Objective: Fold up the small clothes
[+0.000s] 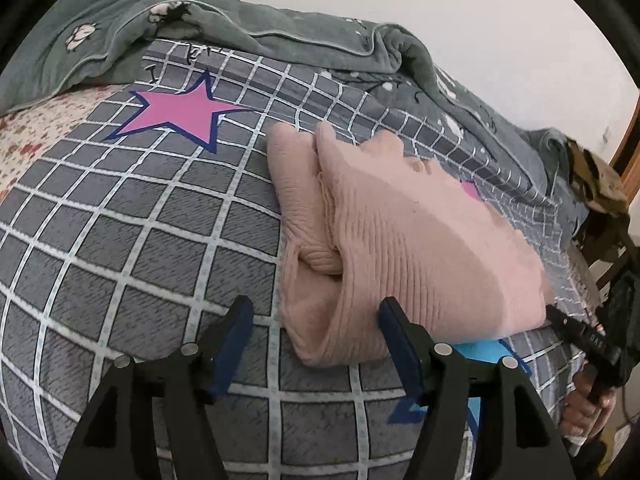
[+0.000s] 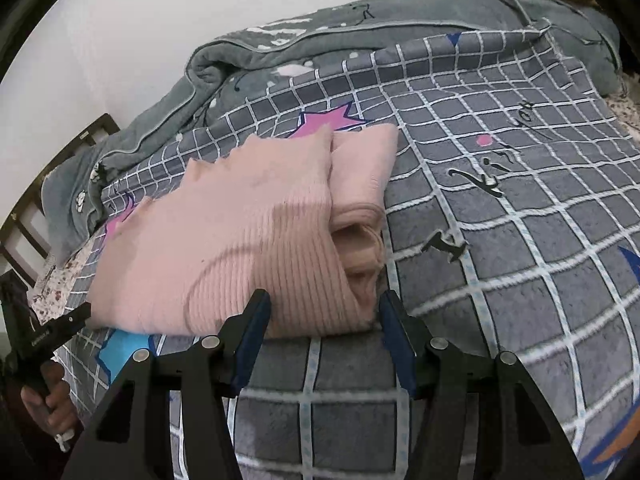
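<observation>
A folded pink ribbed sweater (image 1: 400, 232) lies on the grey checked quilt (image 1: 120, 240), a folded sleeve showing along its left side. My left gripper (image 1: 316, 312) stands open at the sweater's near left corner, with the cloth's edge between its blue-padded fingers (image 1: 236, 344) but not pinched. In the right wrist view the same sweater (image 2: 224, 240) fills the middle. My right gripper (image 2: 325, 304) is open around its near right corner, the pads not pressing. Each view also shows the other gripper at the sweater's far near corner, the right gripper (image 1: 560, 318) and the left gripper (image 2: 76, 316), each held by a hand.
The quilt carries pink stars (image 1: 180, 110) and a blue patch (image 2: 120, 350) under the sweater's near edge. A rumpled grey-green blanket (image 1: 280, 28) is heaped along the back by the white wall. A dark wooden frame (image 2: 52, 168) stands at the bed's end.
</observation>
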Motion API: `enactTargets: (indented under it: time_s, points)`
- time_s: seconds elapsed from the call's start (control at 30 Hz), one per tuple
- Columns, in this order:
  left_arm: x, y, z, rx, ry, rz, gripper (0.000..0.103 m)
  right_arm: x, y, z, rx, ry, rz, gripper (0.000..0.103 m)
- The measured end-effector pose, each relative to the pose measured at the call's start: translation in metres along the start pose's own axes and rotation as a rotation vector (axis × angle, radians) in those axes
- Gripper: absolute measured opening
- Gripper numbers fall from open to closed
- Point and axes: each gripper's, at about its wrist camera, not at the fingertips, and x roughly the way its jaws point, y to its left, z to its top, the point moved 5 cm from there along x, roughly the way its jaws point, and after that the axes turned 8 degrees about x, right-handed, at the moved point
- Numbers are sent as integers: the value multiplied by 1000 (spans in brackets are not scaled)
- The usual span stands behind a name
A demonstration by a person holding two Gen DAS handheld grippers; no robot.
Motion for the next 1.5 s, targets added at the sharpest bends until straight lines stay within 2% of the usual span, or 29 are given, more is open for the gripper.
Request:
enactTargets:
  time_s: [0.13,0.27,0.37,0.4,0.43,0.5,0.57,0.6,0.67,1.07,1.5]
  points:
    - [8,-4,0,17,3,32,64,14,5,2,-47,10,-34,56]
    - [12,-6,2,19,2,27,62,20,7,4,-52,4,-37,57]
    - [15,-6,4,13,5,7,51,22,5,8,-23,21,-10,57]
    - [15,-7,5,11,5,1,45,22,4,10,-14,25,0,56]
    - [16,-7,5,9,5,-9,41,22,4,10,-12,25,4,53]
    - [18,-8,5,-1,4,-28,27,23,5,9,-17,20,8,46]
    - [18,-9,5,-22,4,-45,21,23,6,9,-12,20,31,31]
    - [17,-9,6,-29,3,-45,18,22,7,9,0,26,55,21]
    - [12,-11,7,-32,-4,-42,16,21,6,9,39,33,90,19]
    - [-19,-10,-9,-68,-34,-77,13,-14,17,0,4,-11,48,15]
    - [-69,-30,-55,-45,-56,-104,13,-78,7,-38,-35,-29,43,15]
